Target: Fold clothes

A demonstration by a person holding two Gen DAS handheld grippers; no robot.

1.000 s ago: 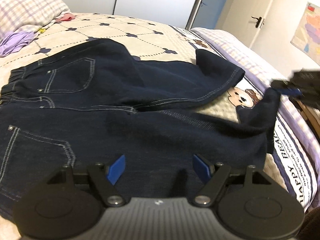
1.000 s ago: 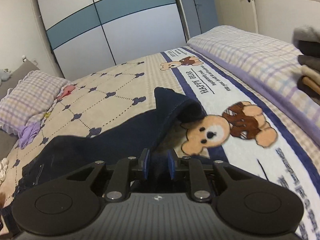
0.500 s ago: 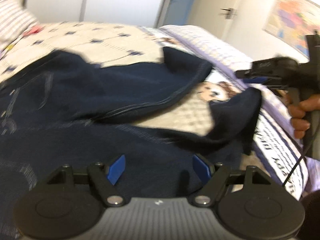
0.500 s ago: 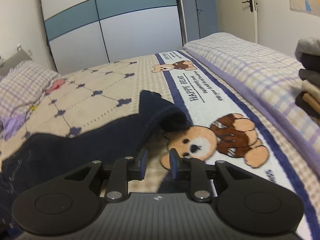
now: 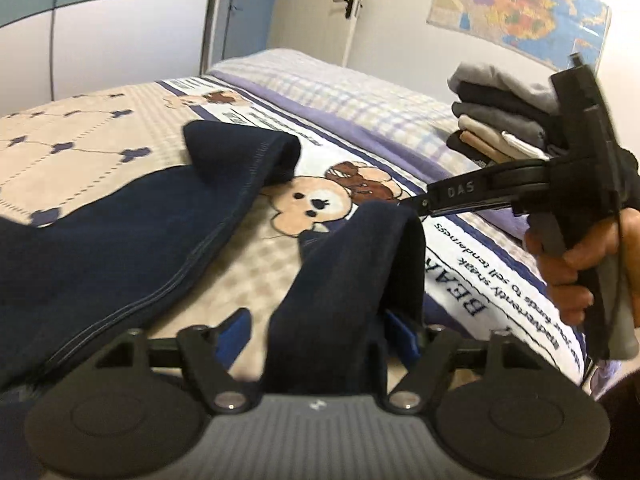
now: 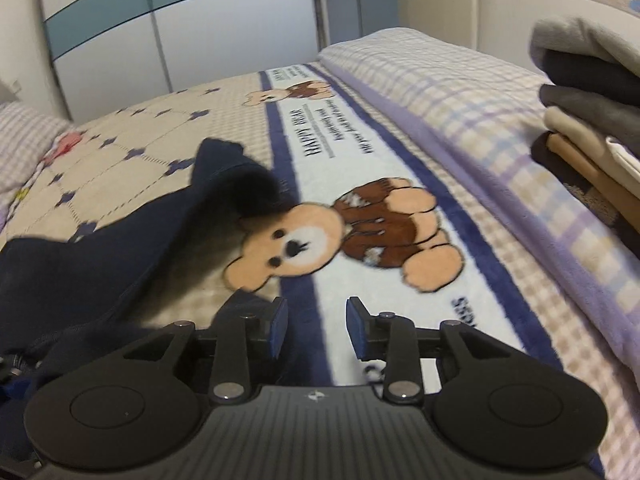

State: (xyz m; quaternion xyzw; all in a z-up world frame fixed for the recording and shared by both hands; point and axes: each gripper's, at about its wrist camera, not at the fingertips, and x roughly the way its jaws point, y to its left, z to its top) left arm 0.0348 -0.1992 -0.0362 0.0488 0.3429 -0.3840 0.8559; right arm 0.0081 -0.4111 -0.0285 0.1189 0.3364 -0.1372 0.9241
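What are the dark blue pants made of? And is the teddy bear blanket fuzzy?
The dark blue pants look like denim, matte and fairly thick: pale stitching runs along the seam and the leg end holds a stiff fold. The bear blanket looks like soft plush fleece: its surface is fuzzy, with the bear printed on. I can't be sure by sight alone.

Bed blanket (image 6: 132,148) under me: beige, dotted diamond grid, navy crosses. Printed bear (image 6: 340,232) right of centre, white strip with navy lettering beside it. Lilac plaid quilt (image 6: 460,92) far right. Wardrobe (image 6: 180,28) at far wall, white and teal panels. Door (image 5: 320,12) and wall map (image 5: 520,4) far right. Plaid pillow (image 6: 24,140) far left.
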